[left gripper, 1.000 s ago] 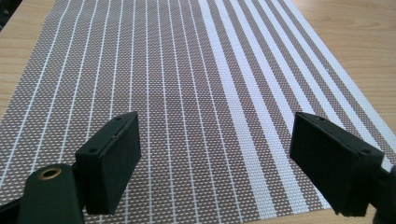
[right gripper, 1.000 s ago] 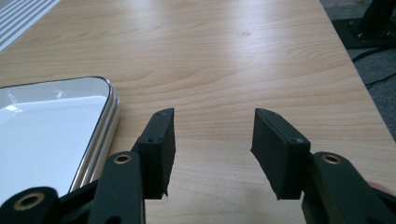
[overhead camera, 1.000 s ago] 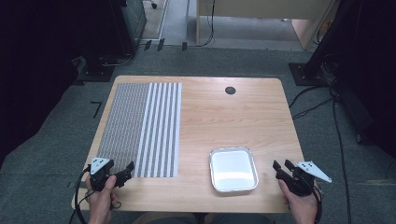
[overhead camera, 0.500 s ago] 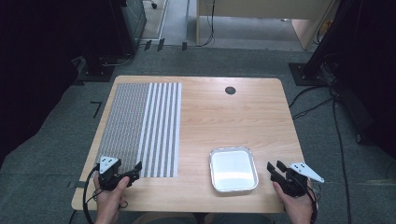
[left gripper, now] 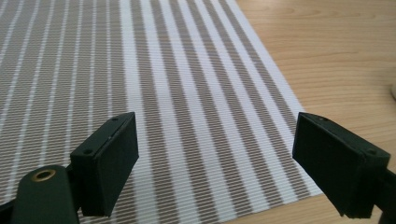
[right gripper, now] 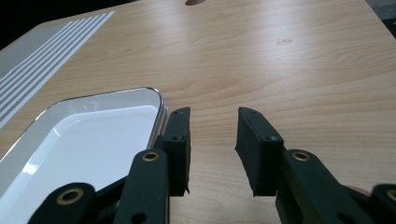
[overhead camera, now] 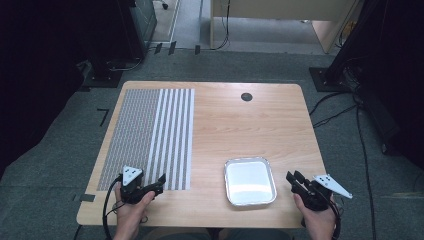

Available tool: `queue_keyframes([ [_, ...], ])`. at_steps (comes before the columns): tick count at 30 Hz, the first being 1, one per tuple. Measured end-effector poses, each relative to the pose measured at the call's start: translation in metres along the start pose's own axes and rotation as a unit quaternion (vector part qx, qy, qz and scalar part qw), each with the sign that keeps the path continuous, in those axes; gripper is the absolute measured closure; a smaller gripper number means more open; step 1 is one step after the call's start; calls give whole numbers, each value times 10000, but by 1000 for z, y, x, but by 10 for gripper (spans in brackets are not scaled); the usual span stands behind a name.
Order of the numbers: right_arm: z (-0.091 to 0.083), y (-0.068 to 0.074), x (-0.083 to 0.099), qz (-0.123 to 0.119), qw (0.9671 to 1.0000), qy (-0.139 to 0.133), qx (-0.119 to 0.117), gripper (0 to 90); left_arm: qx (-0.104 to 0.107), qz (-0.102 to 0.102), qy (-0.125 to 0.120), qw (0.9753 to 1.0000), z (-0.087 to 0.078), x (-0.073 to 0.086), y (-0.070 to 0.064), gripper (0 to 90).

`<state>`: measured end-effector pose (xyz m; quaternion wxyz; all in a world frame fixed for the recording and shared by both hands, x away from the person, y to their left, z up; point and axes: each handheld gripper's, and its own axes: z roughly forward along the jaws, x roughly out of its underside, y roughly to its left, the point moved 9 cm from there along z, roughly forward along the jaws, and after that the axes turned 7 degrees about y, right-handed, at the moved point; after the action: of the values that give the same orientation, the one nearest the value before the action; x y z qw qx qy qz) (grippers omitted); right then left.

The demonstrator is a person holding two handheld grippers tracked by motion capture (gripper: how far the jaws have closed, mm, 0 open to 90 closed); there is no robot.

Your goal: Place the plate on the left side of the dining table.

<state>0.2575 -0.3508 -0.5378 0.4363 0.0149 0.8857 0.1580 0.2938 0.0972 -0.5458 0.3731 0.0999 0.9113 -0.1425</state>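
At the near edge of the table (overhead camera: 280,125), the left gripper (overhead camera: 159,182) is held wide open and empty over the near right corner of the striped mat (overhead camera: 150,135). The right gripper (overhead camera: 294,179) is held partly open, gripping nothing, just beside the white tray (overhead camera: 249,181), whose near end is cut off in the right gripper view. Farther back, a dark round hole (overhead camera: 246,96) is seen.

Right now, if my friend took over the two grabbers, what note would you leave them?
Left gripper: open, empty, over the near right corner of the striped mat.
Right gripper: open, narrower gap, empty, just right of the white tray.
The tray sits empty on the table, near edge, apart from the mat.
Done: nothing gripped or moved that shows.
Left: probably grip the mat corner and the tray; that is a guess.
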Motion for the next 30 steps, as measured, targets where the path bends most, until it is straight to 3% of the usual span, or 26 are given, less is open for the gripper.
queue_keyframes([
  [6,0,4,-1,35,9999,-45,-106,671,98,55,-5,9999,5,-5,-23,150],
  [17,1,9,2,33,9997,-14,-235,697,116,179,-6,9998,9,-9,-42,162],
  [19,2,11,2,8,9996,-1,-270,701,94,168,-7,9998,10,-11,-45,203],
  [30,2,17,5,41,9991,91,-402,736,314,219,48,9993,19,-17,-73,239],
])
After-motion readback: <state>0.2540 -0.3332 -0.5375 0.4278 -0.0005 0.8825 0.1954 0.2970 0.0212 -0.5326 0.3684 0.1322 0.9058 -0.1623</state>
